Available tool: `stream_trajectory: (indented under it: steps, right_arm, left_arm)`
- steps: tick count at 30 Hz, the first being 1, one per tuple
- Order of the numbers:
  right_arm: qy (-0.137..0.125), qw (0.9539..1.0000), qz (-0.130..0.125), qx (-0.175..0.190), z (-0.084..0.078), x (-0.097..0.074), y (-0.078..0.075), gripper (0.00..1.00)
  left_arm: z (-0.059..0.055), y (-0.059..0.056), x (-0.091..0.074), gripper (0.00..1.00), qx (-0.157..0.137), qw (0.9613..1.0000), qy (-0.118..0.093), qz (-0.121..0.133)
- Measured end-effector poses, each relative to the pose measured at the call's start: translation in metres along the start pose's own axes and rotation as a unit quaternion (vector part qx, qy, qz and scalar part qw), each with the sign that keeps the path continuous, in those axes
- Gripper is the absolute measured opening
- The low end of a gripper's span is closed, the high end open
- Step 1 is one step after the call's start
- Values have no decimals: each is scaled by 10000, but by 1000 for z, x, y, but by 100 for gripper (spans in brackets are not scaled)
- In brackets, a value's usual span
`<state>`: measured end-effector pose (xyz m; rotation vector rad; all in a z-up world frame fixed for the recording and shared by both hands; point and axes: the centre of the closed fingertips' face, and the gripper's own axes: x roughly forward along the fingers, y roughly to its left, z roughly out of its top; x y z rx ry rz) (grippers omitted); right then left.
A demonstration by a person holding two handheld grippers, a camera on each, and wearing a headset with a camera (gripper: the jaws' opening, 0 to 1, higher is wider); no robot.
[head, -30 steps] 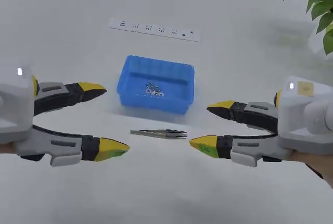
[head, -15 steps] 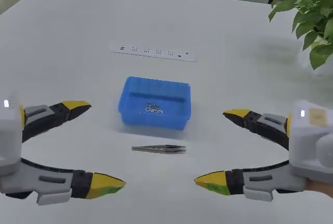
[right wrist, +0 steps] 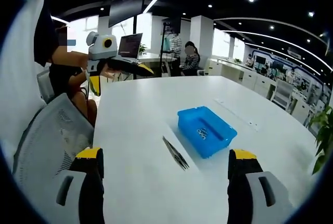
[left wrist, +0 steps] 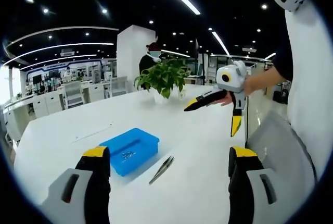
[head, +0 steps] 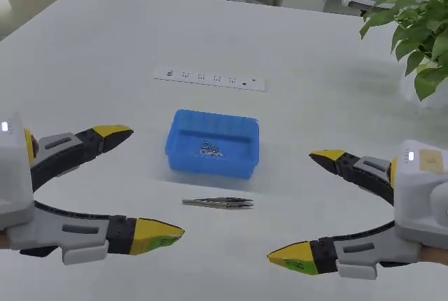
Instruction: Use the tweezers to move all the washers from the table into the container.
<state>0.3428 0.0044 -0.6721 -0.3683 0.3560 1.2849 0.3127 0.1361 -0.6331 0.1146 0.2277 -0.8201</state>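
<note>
Hovering both claws over the table [head: 315,70], nothing in hand. Left gripper [head: 154,180]: jaws spread wide, empty. Right gripper [head: 292,204]: same, wide apart, empty.

Tweezers [head: 217,203] lie flat on the table between the two sets of tips, touching neither and slightly nearer the right gripper's lower jaw. Blue container [head: 210,166] sits just beyond the tweezers, farther from both grippers. Washers [head: 209,150] are a small cluster on its floor. Every washer I can make out is in there, so the task looks about done.

Handling guess: the tweezers look thin, stiff, light and slick. Lying flat, they'll likely skate if a jaw nudges them. I'd pinch across both legs near mid-length, so closing the gripper also closes the tips. Can't tell for sure which end is the tip end. Washers are tiny and light and will probably pop out if squeezed off-centre, so take them by the rim.
</note>
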Motion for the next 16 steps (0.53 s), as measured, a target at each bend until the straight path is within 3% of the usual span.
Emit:
stream_trajectory:
  steps: [10, 14, 16]
  right_arm:
    - [-87, 9999, -16, 134, 3, -7, 1, 100]
    - [-107, 9998, -23, 160, 4, -9, 2, 100]
    - [-131, 9997, -13, 190, 5, -9, 3, 100]
  left_arm:
    - [3, -5, -3, 100, -13, 9999, -74, 84]
    - [8, -6, -4, 100, 42, 9995, -240, 212]
    - [13, -4, -4, 100, 37, 9983, -434, 396]
